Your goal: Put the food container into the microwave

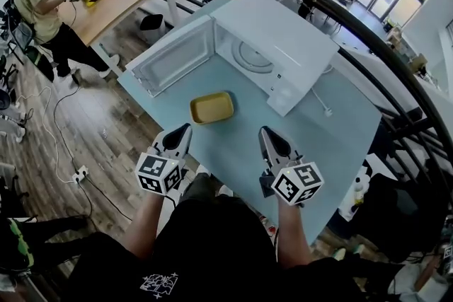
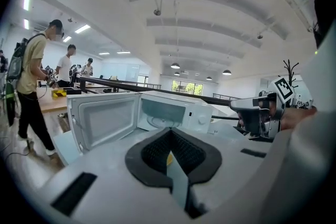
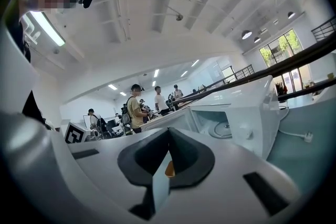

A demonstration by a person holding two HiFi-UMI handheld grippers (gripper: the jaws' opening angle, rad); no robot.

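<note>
Yellow container (image 1: 211, 107), whole overhead only — microwave (image 1: 283, 35) open

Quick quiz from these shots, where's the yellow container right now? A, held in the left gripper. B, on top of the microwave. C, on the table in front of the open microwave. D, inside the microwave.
C: the container lies on the table just in front of the microwave, whose door stands open, and neither gripper touches it.
</note>
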